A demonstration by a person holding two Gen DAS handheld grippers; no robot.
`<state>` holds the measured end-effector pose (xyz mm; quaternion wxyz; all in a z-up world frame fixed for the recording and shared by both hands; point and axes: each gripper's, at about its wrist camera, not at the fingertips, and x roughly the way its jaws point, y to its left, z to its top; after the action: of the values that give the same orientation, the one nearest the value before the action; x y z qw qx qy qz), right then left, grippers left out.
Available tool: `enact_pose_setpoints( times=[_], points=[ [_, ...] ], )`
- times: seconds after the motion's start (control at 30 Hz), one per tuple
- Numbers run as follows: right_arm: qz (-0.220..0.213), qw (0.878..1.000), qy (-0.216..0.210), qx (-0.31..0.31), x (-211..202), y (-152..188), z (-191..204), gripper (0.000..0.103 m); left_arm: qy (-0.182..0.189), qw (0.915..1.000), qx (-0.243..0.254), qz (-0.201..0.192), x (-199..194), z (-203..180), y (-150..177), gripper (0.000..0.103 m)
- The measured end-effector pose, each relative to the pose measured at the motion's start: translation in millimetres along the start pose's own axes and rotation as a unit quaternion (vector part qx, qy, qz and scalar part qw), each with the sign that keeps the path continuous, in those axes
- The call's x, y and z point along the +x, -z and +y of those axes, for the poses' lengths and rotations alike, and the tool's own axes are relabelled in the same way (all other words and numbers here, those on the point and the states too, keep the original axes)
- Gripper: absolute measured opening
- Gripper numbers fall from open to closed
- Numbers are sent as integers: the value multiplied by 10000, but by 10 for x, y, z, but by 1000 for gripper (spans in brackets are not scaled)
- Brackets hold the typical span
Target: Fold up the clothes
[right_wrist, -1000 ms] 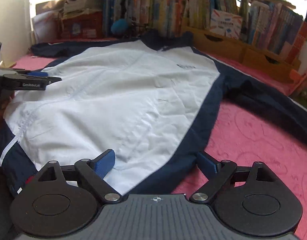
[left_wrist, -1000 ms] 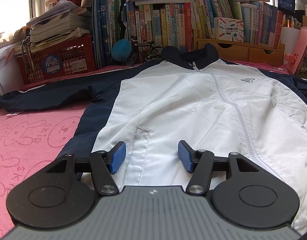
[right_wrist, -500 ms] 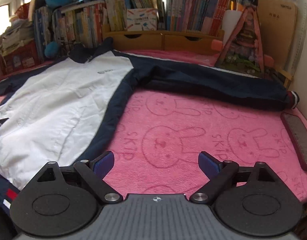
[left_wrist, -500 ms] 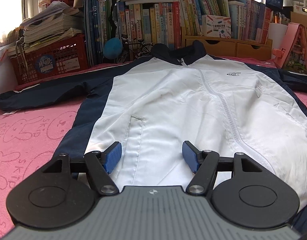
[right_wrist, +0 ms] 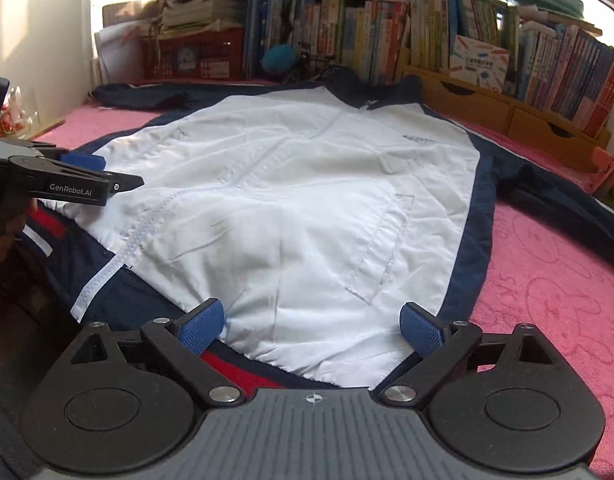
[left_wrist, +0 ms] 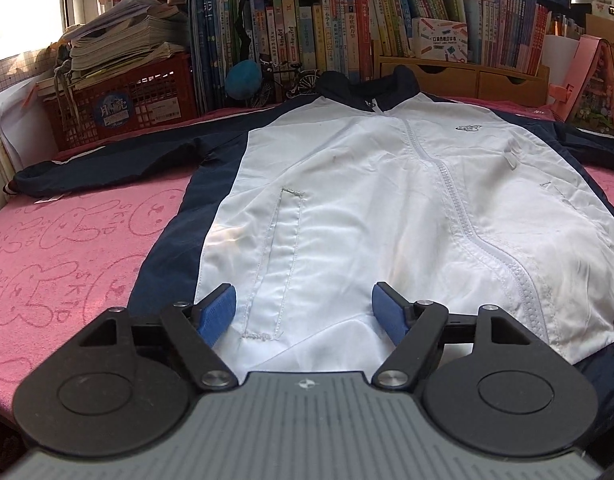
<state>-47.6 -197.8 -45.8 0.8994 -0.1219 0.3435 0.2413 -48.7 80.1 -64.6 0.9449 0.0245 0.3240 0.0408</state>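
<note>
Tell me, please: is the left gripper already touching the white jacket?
Cannot tell. In the left wrist view the left gripper, open, has the jacket between its fingers, but no contact or gap is plain. The right wrist view does not settle it either.

pink bunny-print cover point(left_wrist: 67, 248) | red crate point(left_wrist: 127, 104) of papers | book row point(left_wrist: 327, 28) | wooden drawers point(right_wrist: 487, 108)

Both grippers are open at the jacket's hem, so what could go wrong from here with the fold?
The jacket fabric looks thin and lies flat, so the left hand-held gripper may pinch only the top layer. The right hand-held gripper sits where the hem is rumpled, so the fold may come out skewed.
</note>
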Motion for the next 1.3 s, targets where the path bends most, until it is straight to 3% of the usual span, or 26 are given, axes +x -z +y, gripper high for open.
enact_pose_setpoints(
  times=[0.1, 0.4, 0.7, 0.87, 1.03, 1.1, 1.17, 1.2, 1.3],
  points=[
    [57, 9989, 466, 75, -20, 61, -142, 100, 28, 9999, -94, 124, 16, 4, -24, 78],
    [134, 9910, 1328, -37, 1, 95, -281, 100, -104, 9997, -78, 204, 1, -50, -26, 79],
    [223, 9757, 2177, -78, 29, 127, -456, 100, -35, 9997, -89, 239, -72, 1, 8, 79],
    [224, 9808, 1934, 116, -3, 109, -559, 98, 80, 9996, -215, 164, -156, 143, -104, 79],
    [-175, 9817, 1821, 535, -89, -10, -716, 96, 20, 9997, -156, -178, -178, 193, -344, 79],
    [-412, 9754, 1869, 1096, -115, -64, -950, 96, -59, 9994, -133, -319, -130, 171, -394, 79],
    [-679, 9613, 1960, 1812, -152, -86, -1259, 96, -117, 9990, -211, -367, -56, 176, -407, 79],
    [-806, 9500, 2021, 2238, -171, -86, -1454, 96, -160, 9989, -266, -340, -16, 190, -390, 79],
    [-1097, 8984, 2344, 3548, -210, -3, -2145, 90, -291, 9983, -432, -258, 103, 230, -338, 79]
  ],
)
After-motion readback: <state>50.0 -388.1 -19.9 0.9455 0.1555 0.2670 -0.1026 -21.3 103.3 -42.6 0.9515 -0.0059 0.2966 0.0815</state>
